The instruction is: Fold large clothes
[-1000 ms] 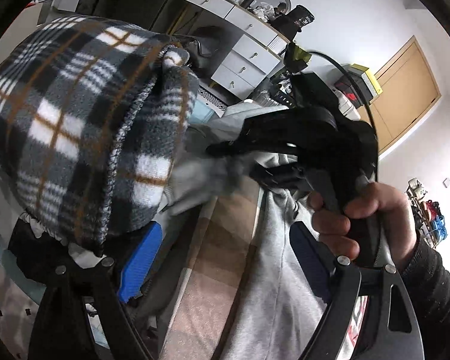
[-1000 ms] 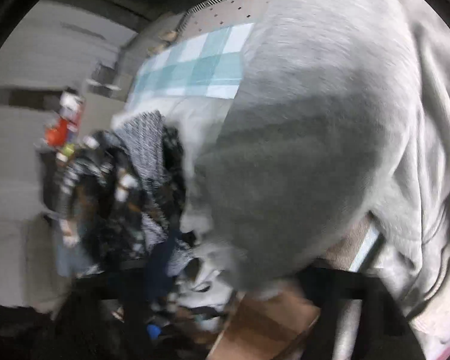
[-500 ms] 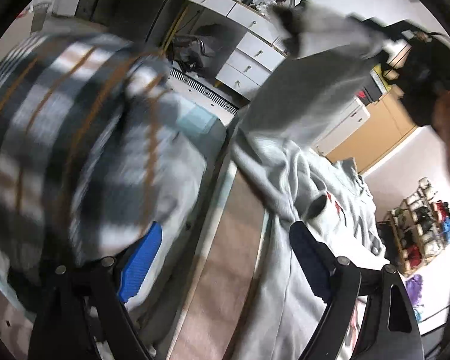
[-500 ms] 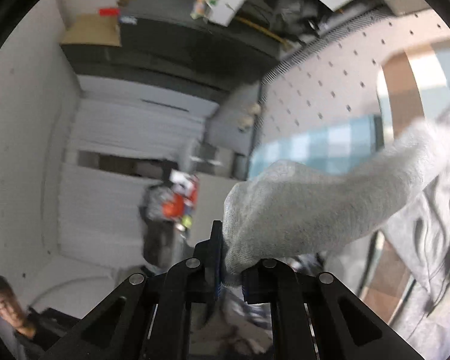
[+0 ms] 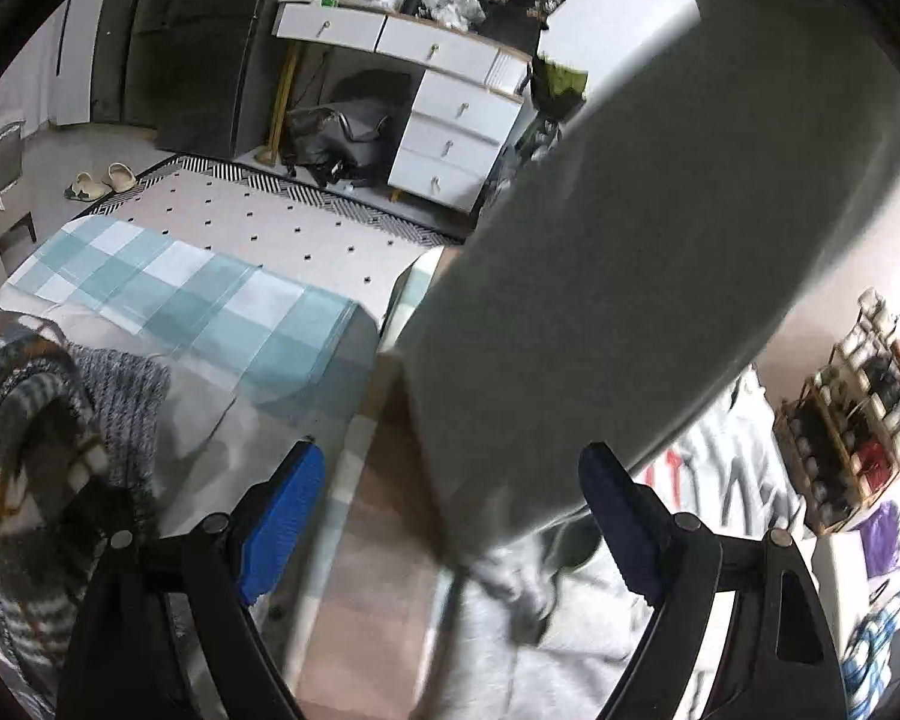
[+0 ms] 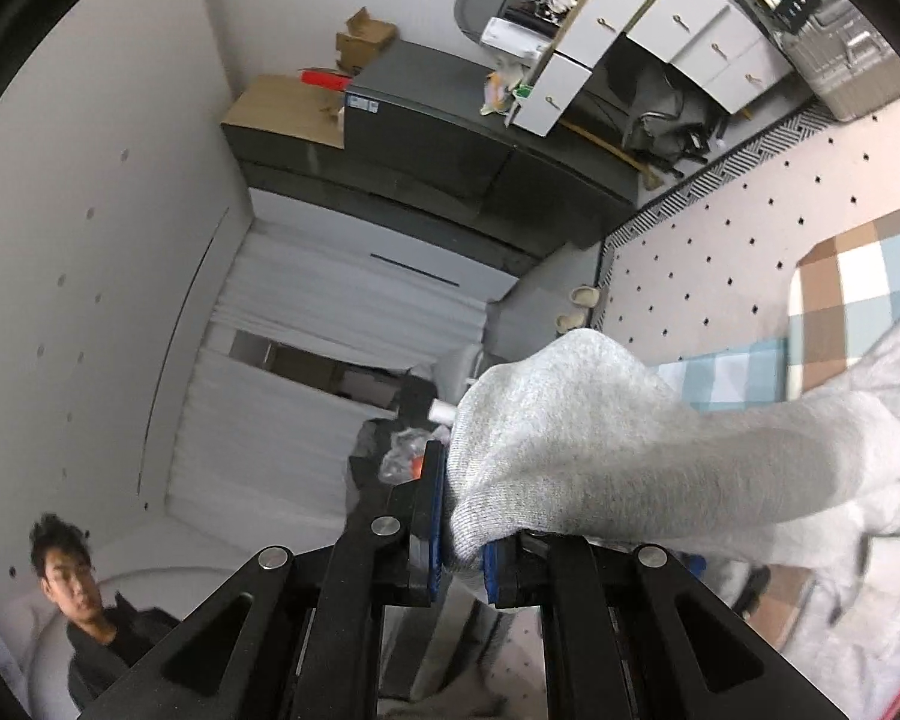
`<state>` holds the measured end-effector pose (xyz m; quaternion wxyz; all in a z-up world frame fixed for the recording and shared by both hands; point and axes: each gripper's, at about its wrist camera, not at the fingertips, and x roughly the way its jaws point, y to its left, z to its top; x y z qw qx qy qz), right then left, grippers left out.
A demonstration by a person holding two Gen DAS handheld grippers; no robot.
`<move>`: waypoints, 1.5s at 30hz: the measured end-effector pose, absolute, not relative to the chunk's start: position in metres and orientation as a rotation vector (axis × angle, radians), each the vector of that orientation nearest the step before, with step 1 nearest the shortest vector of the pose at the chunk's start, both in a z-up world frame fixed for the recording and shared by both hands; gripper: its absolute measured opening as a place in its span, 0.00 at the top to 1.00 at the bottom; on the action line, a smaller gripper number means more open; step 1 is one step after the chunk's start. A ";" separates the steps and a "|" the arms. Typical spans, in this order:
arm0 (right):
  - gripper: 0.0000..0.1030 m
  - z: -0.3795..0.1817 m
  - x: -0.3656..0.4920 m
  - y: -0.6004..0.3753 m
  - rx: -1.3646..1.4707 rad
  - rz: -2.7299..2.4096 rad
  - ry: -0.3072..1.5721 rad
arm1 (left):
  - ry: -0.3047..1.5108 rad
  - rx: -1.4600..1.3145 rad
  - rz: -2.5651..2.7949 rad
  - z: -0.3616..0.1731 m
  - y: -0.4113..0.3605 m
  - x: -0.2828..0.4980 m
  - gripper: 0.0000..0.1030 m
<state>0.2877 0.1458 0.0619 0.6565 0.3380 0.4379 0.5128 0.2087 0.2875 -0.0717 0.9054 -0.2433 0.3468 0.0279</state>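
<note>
A plaid blanket (image 5: 24,450) lies left on the bed (image 5: 198,306), a sweatshirt (image 5: 618,312) right, a dresser (image 5: 450,114) behind

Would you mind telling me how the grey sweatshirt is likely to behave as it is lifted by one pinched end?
Probably floppy: the grey sweatshirt sags away from the right gripper, whose pads pinch one end. Likely fairly heavy for cloth, since the knit looks thick and the rest trails down to the bed. It seems unlikely to slip, as the fabric bunches between the pads.
</note>
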 end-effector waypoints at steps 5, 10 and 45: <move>0.90 -0.006 0.284 0.123 0.732 1.105 1.137 | 0.520 -0.884 -0.169 -0.073 0.323 0.184 0.18; 0.90 -0.041 0.291 0.107 0.789 1.104 1.182 | 0.546 -1.152 -0.316 -0.102 0.337 0.187 0.18; 0.64 -0.081 0.247 0.091 0.494 0.948 1.177 | 0.609 -1.414 -0.549 -0.101 0.308 0.175 0.96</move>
